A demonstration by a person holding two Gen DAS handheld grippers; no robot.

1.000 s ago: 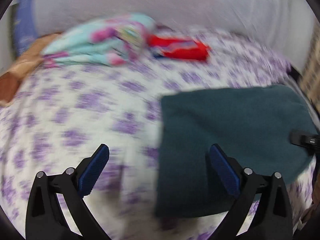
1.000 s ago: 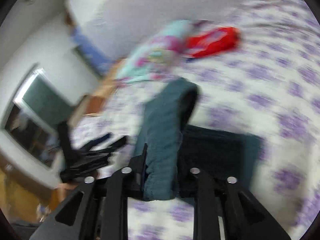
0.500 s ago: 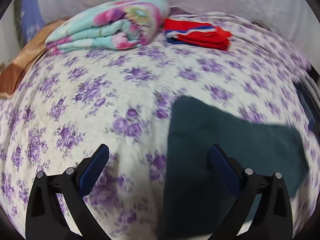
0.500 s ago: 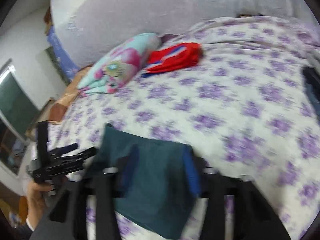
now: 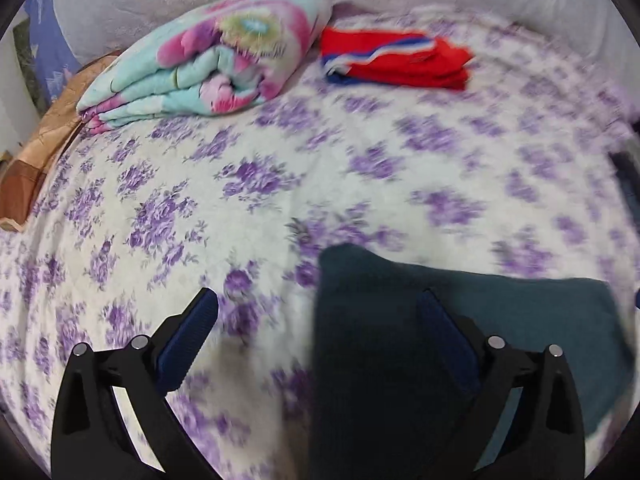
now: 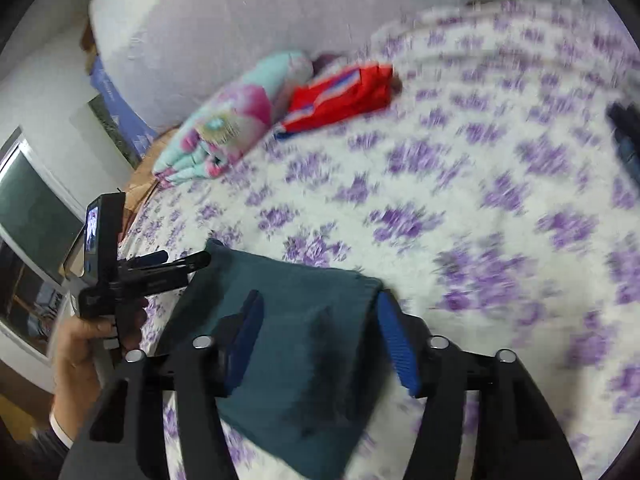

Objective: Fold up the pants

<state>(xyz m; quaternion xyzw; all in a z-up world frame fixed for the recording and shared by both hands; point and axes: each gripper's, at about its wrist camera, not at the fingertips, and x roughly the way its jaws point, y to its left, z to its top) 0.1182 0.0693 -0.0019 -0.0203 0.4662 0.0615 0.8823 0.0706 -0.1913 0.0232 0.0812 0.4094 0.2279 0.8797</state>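
A wide bed with a white sheet printed in purple flowers (image 5: 248, 184) fills both views. Near its front edge lies a folded rectangle of dark teal knit pants (image 6: 296, 332), flat on the sheet. At the far side sit a rolled pastel floral blanket (image 5: 208, 60) and a folded red garment with blue and white stripes (image 5: 396, 62), well apart from the pants.

The right gripper (image 6: 320, 336) hovers over the pants with its blue-padded jaws opening and the cloth beneath them, not pinched. The left gripper (image 5: 320, 328), held in a person's hand (image 6: 80, 344), has its jaws spread wide and empty, beside the pants' left edge.

The likely risk: a pad could snag the top layer as the right gripper lifts away, dragging the fold open. Both views are blurred, so fold alignment cannot be judged.
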